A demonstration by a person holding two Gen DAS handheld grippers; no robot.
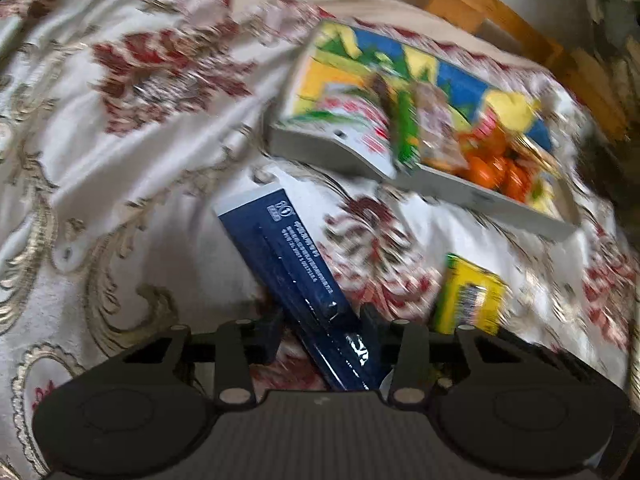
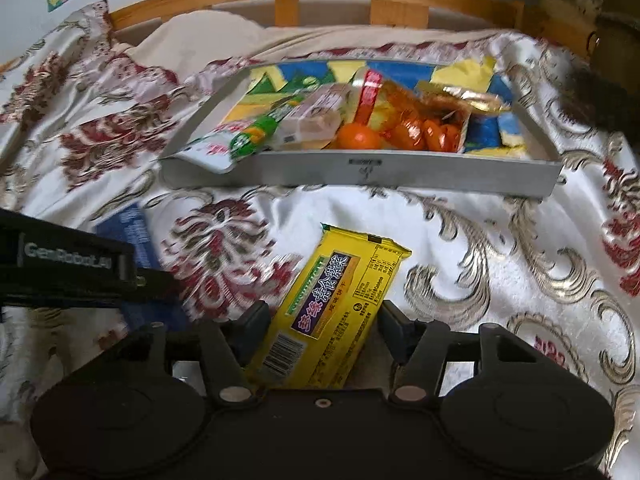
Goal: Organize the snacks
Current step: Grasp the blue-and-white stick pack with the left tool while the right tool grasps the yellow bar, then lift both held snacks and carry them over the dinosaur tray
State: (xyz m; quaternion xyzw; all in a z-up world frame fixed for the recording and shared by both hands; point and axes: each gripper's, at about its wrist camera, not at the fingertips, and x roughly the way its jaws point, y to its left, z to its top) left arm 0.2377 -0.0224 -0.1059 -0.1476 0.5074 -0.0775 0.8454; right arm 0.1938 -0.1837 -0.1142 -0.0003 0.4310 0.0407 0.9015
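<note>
On bed, several snacks already laid in tray (image 2: pixel 360 174). Blue box (image 1: pixel 296 276) held between left gripper (image 1: pixel 320 332) fingers, yellow cracker packet (image 2: pixel 336 308) between right gripper (image 2: pixel 316 328) fingers; both not yet placed.

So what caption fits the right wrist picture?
Right gripper straddles a yellow snack pack before the filled tray.

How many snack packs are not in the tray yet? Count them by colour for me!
Blue pack: 1
Yellow pack: 1
Total outside the tray: 2
</note>
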